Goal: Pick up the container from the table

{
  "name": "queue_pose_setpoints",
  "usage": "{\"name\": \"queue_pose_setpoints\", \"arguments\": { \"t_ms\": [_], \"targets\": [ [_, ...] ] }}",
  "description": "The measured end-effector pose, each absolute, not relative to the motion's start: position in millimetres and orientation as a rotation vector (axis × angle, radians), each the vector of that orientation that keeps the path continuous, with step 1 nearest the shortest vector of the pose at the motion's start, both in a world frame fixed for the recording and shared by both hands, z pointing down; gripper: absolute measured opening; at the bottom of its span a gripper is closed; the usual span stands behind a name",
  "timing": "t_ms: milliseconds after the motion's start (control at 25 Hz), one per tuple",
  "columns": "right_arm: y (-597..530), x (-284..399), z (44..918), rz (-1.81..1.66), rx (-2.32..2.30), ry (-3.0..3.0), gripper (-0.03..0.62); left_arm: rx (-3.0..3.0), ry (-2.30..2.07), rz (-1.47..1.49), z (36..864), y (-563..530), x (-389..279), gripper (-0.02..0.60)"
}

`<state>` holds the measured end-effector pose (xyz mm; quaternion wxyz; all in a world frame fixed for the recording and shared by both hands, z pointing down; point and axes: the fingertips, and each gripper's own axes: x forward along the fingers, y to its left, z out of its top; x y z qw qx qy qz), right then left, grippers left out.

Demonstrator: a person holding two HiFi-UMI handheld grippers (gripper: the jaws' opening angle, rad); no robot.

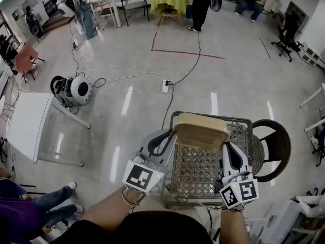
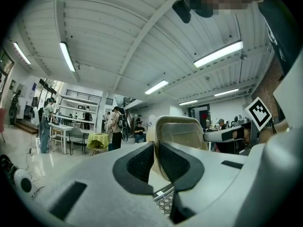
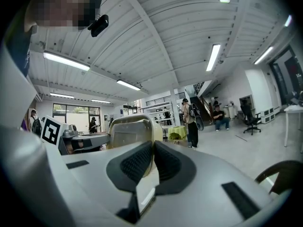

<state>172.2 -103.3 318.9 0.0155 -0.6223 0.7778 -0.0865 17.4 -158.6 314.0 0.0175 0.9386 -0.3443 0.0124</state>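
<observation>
A beige rectangular container [image 1: 200, 131] hangs lifted above a metal mesh table [image 1: 203, 174], tilted with its hollow toward me. My left gripper [image 1: 172, 137] is shut on the container's left rim. My right gripper [image 1: 226, 146] is shut on its right rim. In the left gripper view the container [image 2: 177, 131] rises beyond my left gripper [image 2: 156, 151], its thin wall pinched between the dark pads. The right gripper view shows the same container [image 3: 129, 132] with its edge clamped in my right gripper [image 3: 152, 156]. Each gripper shows in the other's view.
A dark round chair [image 1: 277, 146] stands right of the mesh table. A white table [image 1: 28, 126] is at the left, with a round white device [image 1: 76, 89] and cables behind it. A power strip [image 1: 165, 87] lies on the floor. People and furniture stand far back.
</observation>
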Motion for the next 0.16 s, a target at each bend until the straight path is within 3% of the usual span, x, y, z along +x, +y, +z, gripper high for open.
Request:
{"name": "queue_pose_setpoints", "arguments": {
  "t_ms": [160],
  "targets": [
    [-106.8, 170.5, 316.2, -0.274, -1.935, 2.417, 0.025, 2.941, -1.068, 0.036, 310.4, -164.1, 16.1, 0.035]
  ]
}}
